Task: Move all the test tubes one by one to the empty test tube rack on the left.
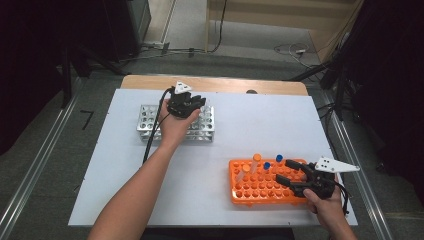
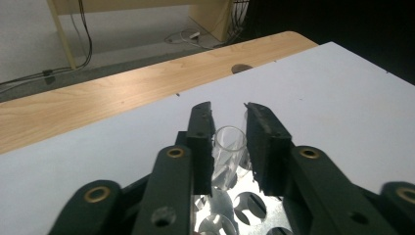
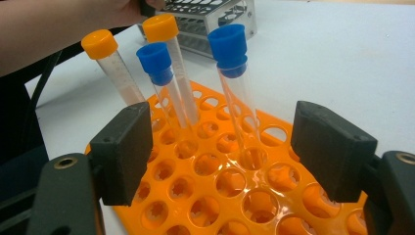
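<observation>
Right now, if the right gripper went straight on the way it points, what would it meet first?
Probably the blue-capped tube standing in the orange rack, which rises between the open jaws of the right gripper. The depth is hard to judge, so the rack's top could touch first.

Far left, a silvery metal rack (image 1: 200, 131) holds a clear glass tube (image 2: 229, 147). Near right, the orange rack (image 1: 250, 192) carries two orange-capped tubes (image 3: 100, 43) and two blue-capped tubes (image 3: 227, 41). The tabletop (image 1: 250, 125) is white with a wooden far edge.
</observation>
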`<state>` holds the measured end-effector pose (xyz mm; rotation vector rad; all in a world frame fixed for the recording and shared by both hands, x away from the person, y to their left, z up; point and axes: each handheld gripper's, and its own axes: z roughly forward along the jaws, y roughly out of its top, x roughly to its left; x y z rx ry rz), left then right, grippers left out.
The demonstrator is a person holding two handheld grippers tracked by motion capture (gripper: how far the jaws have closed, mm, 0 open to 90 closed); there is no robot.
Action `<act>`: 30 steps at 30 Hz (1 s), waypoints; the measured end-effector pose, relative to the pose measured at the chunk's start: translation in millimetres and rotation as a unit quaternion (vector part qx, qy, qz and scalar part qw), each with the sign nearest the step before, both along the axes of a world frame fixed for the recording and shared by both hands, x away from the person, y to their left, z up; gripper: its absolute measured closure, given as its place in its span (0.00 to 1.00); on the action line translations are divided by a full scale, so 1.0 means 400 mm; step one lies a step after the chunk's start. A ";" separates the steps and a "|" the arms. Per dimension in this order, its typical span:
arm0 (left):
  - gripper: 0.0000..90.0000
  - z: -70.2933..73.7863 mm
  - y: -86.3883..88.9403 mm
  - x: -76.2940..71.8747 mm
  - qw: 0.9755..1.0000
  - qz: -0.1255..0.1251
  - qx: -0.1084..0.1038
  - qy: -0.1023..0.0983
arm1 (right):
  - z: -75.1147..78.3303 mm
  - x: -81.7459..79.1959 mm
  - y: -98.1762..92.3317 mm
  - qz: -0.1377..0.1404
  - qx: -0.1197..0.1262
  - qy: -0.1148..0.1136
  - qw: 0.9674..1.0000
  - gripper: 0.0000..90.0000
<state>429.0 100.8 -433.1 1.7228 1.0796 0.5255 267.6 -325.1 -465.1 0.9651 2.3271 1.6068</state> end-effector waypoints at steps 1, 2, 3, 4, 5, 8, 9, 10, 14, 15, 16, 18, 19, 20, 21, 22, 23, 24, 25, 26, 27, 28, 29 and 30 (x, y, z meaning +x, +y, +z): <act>0.74 0.003 0.003 -0.003 1.000 -0.001 -0.003 0.001 | 0.001 0.000 0.000 -0.002 0.001 0.001 1.000 0.24; 0.70 0.005 0.006 -0.007 1.000 -0.002 -0.008 0.000 | 0.002 0.000 0.000 -0.005 0.001 0.002 1.000 0.24; 0.66 0.009 0.009 -0.013 1.000 -0.001 -0.015 -0.002 | 0.002 0.001 0.000 -0.007 0.001 0.003 1.000 0.24; 0.62 0.013 0.012 -0.019 1.000 -0.001 -0.021 -0.003 | 0.002 0.001 0.000 -0.008 0.002 0.004 1.000 0.24; 0.57 0.016 0.016 -0.026 1.000 -0.003 -0.027 -0.004 | 0.003 0.002 0.000 -0.009 0.002 0.003 1.000 0.24; 0.45 0.026 0.022 -0.052 0.999 -0.014 -0.041 -0.008 | 0.004 0.003 0.003 -0.012 0.000 0.002 1.000 0.25; 0.42 0.029 0.023 -0.061 0.999 -0.021 -0.044 -0.008 | 0.005 0.003 0.005 -0.015 -0.001 0.003 1.000 0.26; 0.39 0.032 0.024 -0.071 0.999 -0.026 -0.046 -0.009 | 0.005 0.003 0.007 -0.015 -0.003 0.004 1.000 0.27; 0.28 0.047 0.027 -0.114 0.998 -0.039 -0.052 -0.015 | 0.002 0.007 0.014 -0.022 -0.011 0.007 1.000 0.31; 0.25 0.051 0.030 -0.124 0.997 -0.043 -0.056 -0.019 | 0.001 0.008 0.016 -0.024 -0.013 0.008 1.000 0.33; 0.23 0.057 0.033 -0.139 0.997 -0.047 -0.064 -0.022 | 0.000 0.009 0.018 -0.025 -0.017 0.009 0.999 0.35; 0.18 0.065 0.038 -0.160 0.996 -0.051 -0.069 -0.028 | -0.002 0.011 0.022 -0.031 -0.025 0.012 0.999 0.38; 0.16 0.068 0.040 -0.172 0.996 -0.053 -0.070 -0.031 | -0.003 0.011 0.024 -0.031 -0.026 0.012 0.999 0.40; 0.12 0.071 0.042 -0.184 0.995 -0.058 -0.069 -0.033 | -0.003 0.011 0.026 -0.033 -0.028 0.012 0.999 0.42; 0.09 0.073 0.044 -0.195 0.995 -0.062 -0.069 -0.033 | -0.003 0.011 0.028 -0.035 -0.032 0.012 0.999 0.43; 0.09 0.075 0.046 -0.207 0.995 -0.063 -0.067 -0.036 | -0.003 0.011 0.030 -0.037 -0.034 0.012 0.999 0.44; 0.07 0.076 0.048 -0.218 0.995 -0.065 -0.065 -0.037 | -0.004 0.011 0.031 -0.040 -0.036 0.015 0.998 0.47; 0.05 0.078 0.049 -0.229 0.995 -0.067 -0.063 -0.038 | -0.004 0.012 0.033 -0.041 -0.040 0.014 0.998 0.49; 0.04 0.078 0.052 -0.240 0.995 -0.070 -0.062 -0.038 | -0.004 0.012 0.034 -0.043 -0.040 0.015 0.998 0.50; 0.02 0.078 0.054 -0.252 0.995 -0.072 -0.065 -0.039 | -0.004 0.012 0.035 -0.043 -0.040 0.016 0.998 0.52; 0.02 0.078 0.056 -0.265 0.994 -0.074 -0.068 -0.040 | -0.004 0.013 0.037 -0.043 -0.041 0.016 0.998 0.54; 0.01 0.077 0.057 -0.276 0.994 -0.075 -0.068 -0.041 | -0.004 0.013 0.038 -0.043 -0.043 0.017 0.998 0.55; 0.01 0.076 0.057 -0.287 0.994 -0.077 -0.067 -0.042 | -0.004 0.014 0.039 -0.044 -0.045 0.016 0.998 0.57; 0.00 0.074 0.057 -0.297 0.994 -0.082 -0.065 -0.044 | -0.004 0.014 0.041 -0.046 -0.046 0.018 0.998 0.59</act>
